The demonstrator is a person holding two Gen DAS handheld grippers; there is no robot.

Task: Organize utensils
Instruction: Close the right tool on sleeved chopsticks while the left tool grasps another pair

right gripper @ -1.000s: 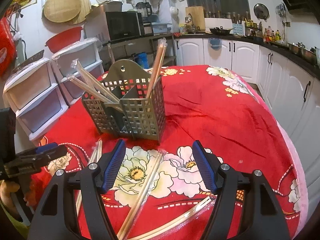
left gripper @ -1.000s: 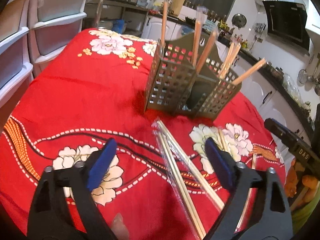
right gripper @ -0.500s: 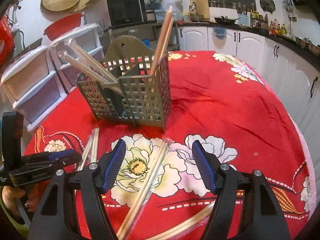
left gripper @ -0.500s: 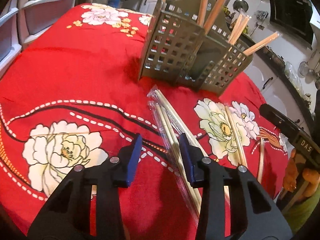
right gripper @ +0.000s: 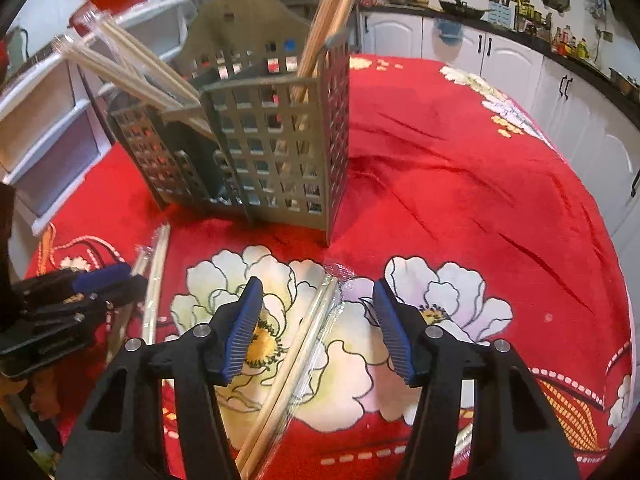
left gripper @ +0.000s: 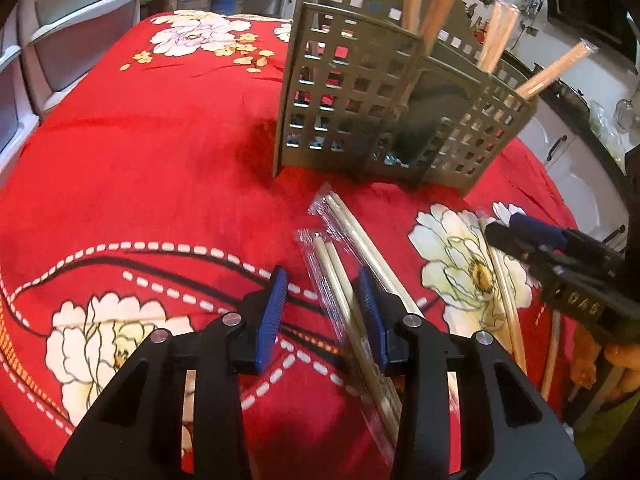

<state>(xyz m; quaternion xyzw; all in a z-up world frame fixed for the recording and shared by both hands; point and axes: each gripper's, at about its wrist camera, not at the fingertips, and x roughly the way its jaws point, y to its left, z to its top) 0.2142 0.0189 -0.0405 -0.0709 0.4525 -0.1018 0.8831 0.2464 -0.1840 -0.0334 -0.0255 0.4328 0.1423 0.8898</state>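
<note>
The left tool (left gripper: pixel 322 312) hangs low over the red floral tabletop (left gripper: pixel 152 152), its blue pads part-open with a plastic-wrapped chopstick pair (left gripper: pixel 340 296) lying between them, close against the right-hand pad; neither pad clearly presses on it, so I read it as not yet gripped. A 2nd wrapped pair (left gripper: pixel 356 224) lies just beside it, running nearly parallel. The right tool (right gripper: pixel 316 316) straddles a 3rd wrapped pair (right gripper: pixel 308 332) on a white flower, its jaws closing but with clear gaps on both sides, so nothing is held.

Beyond both stands the grey perforated utensil caddy (right gripper: pixel 276 156), upright, with several wrapped pairs already leaning in its compartments; more loose ones lie on the cloth between the 2 tools.

Risks from here, as I judge them:
- The sleeves are slick and loose, so the left pads may pinch only film and the sticks slide out on lifting
- The left pair sits off-centre, so closing could nudge it into its neighbour or catch both
- Thin sticks lie flat on soft cloth, so either tool may snag the fabric and drag it, which could tip the caddy
- Grasped near 1 end, a pair would droop and miss a compartment
</note>
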